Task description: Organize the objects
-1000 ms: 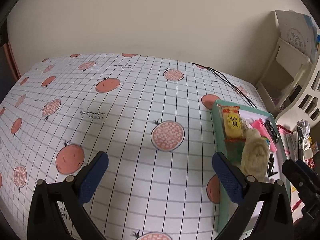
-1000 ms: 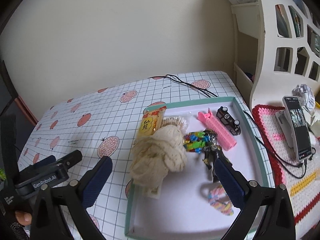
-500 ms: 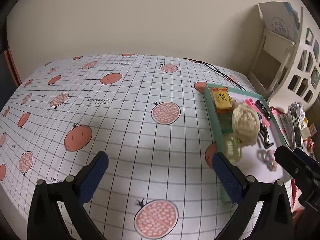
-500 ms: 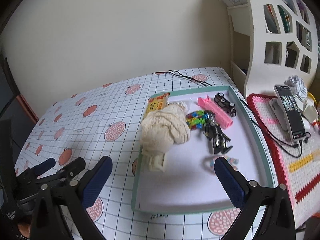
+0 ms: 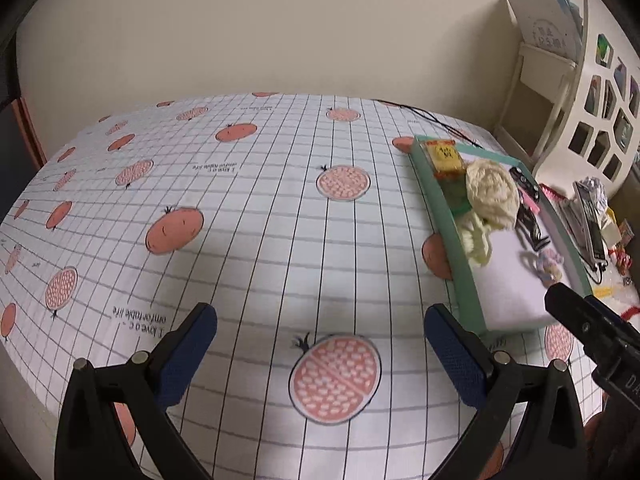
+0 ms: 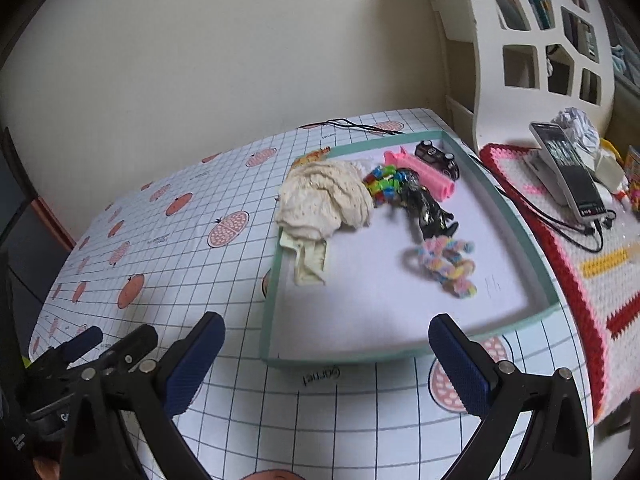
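Note:
A green-rimmed tray (image 6: 516, 216) (image 5: 448, 216) sits on the pomegranate-print tablecloth (image 5: 260, 208). It holds a cream knitted cloth (image 6: 324, 196) (image 5: 492, 194), a yellow snack packet (image 5: 443, 156), a pink hair roller (image 6: 420, 174), a black toy car (image 6: 438, 156), a colourful bead chain (image 6: 384, 182), a black figure (image 6: 428, 208) and a pastel scrunchie (image 6: 448, 260). My right gripper (image 6: 326, 360) is open and empty, near the tray's front edge. My left gripper (image 5: 320, 352) is open and empty over the cloth, left of the tray.
A white cut-out shelf (image 6: 540, 40) stands against the wall at the right. A phone (image 6: 568, 168) on a stand sits on a red-edged crochet mat (image 6: 560, 240) with a cable. Black cords (image 6: 352, 124) lie behind the tray.
Both grippers have pulled back from the tray toward the table's near edge. The tray and its contents look smaller and farther. Both grippers stay open and empty.

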Motion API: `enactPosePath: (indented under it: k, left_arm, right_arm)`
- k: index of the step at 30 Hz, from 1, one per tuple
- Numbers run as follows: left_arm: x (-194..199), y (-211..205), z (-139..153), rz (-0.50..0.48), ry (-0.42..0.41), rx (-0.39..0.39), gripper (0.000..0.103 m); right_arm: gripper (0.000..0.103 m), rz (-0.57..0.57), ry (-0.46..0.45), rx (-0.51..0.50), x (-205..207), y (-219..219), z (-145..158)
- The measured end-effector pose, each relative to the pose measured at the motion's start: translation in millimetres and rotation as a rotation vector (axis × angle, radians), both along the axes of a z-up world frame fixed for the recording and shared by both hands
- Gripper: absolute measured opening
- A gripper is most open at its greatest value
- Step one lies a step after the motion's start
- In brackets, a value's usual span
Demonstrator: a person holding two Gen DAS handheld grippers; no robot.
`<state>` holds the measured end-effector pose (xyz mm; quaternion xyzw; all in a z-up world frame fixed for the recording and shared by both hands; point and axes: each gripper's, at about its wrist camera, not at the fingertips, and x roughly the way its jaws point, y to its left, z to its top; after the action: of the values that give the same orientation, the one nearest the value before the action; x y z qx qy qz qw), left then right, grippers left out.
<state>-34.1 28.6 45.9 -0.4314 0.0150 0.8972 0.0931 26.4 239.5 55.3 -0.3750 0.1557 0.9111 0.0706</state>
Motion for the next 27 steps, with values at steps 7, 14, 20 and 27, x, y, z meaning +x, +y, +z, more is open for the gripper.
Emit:
enactPosePath:
  k: [7,14,20,27]
  left_arm:
    - [15,-15,-19,0.024,-0.043,0.012,0.103]
    - [23,-28,-33,0.049,-0.067,0.012,0.103]
    - [29,-33,-41,0.045,-0.073,-0.014,0.103]
    - [27,-34,-48,0.042,-0.091,-0.036,0.103]
  right_arm:
    - [0.103,-0.009,-0.005,0.008,16,-6,-12]
    - [0.103,0.000,-0.002,0.040,29,-17,-19]
    - [0.103,0.012,-0.016,0.076,35,-22,-25]
    - [0.103,-0.003,-0.061,0.090,37,-22,-40]
